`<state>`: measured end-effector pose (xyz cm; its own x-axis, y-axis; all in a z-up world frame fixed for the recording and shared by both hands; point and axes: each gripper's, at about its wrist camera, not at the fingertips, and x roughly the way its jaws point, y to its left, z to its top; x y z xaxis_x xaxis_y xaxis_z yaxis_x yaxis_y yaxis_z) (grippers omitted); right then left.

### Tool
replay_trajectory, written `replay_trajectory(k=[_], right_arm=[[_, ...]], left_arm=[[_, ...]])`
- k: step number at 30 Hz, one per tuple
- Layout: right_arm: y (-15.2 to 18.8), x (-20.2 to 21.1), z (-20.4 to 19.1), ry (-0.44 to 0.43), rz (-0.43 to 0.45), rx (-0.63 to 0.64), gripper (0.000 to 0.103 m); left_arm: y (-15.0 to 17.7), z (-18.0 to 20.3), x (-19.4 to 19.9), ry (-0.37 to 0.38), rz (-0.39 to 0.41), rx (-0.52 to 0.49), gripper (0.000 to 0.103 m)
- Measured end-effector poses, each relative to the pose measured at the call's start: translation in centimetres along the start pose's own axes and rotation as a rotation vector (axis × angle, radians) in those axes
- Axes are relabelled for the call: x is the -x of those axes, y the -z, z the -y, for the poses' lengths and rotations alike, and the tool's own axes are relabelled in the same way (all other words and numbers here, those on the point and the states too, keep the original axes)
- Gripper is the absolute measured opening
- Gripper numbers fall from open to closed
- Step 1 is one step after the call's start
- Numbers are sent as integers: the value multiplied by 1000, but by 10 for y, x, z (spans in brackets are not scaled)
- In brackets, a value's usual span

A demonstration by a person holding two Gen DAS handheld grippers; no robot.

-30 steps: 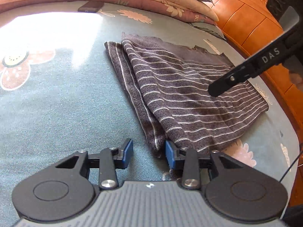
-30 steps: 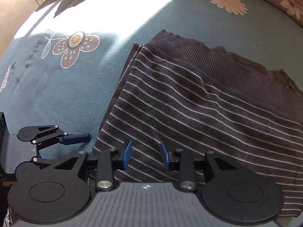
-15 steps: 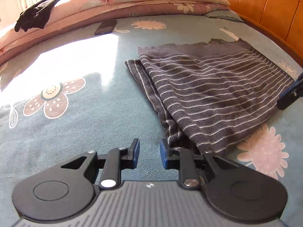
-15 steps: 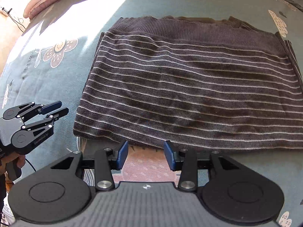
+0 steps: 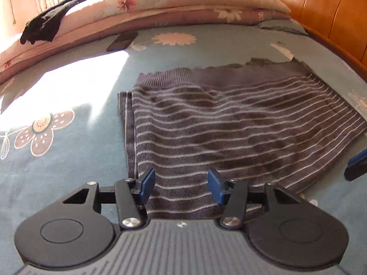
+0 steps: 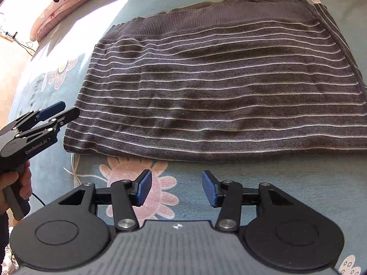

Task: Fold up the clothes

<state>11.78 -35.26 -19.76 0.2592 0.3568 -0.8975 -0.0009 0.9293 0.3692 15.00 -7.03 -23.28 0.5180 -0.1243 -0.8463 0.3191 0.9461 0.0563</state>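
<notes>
A folded grey sweater with thin white stripes (image 5: 229, 126) lies flat on the teal flowered bedsheet (image 5: 68, 160). My left gripper (image 5: 181, 186) hovers over the sweater's near left corner. Its jaws are opening, and the cloth lies between the blue pads without being pressed. In the right wrist view the sweater (image 6: 218, 87) fills the middle and the left gripper (image 6: 68, 109) reaches in at its left corner. My right gripper (image 6: 176, 188) stands in front of the sweater's near edge, above the sheet. Its jaws are opening too, with only bedsheet between them. One right fingertip (image 5: 356, 165) shows at the edge of the left wrist view.
A dark phone (image 5: 122, 41) lies on the sheet beyond the sweater. Folded quilts (image 5: 160, 6) are stacked at the back with a black garment (image 5: 52, 23) draped on them. A wooden headboard (image 5: 332, 11) runs along the right. A hand (image 6: 23, 181) grips the left tool's handle.
The right gripper drew back off the sweater to the sheet in front of it, its jaws widening. The left gripper narrowed, then spread wide as it moved over the sweater's corner.
</notes>
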Motion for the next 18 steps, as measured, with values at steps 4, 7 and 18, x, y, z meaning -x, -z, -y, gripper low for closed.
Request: replay_trajectory(k=[4, 7, 18], right_arm=[[4, 18, 45, -1, 25, -16, 54], [6, 35, 77, 32, 60, -9, 53], [-13, 65, 175, 272, 321, 78, 37]], left_arm=[[9, 16, 2, -54, -100, 0, 50], [2, 21, 20, -70, -61, 28, 52], [4, -9, -7, -231, -97, 305, 53]])
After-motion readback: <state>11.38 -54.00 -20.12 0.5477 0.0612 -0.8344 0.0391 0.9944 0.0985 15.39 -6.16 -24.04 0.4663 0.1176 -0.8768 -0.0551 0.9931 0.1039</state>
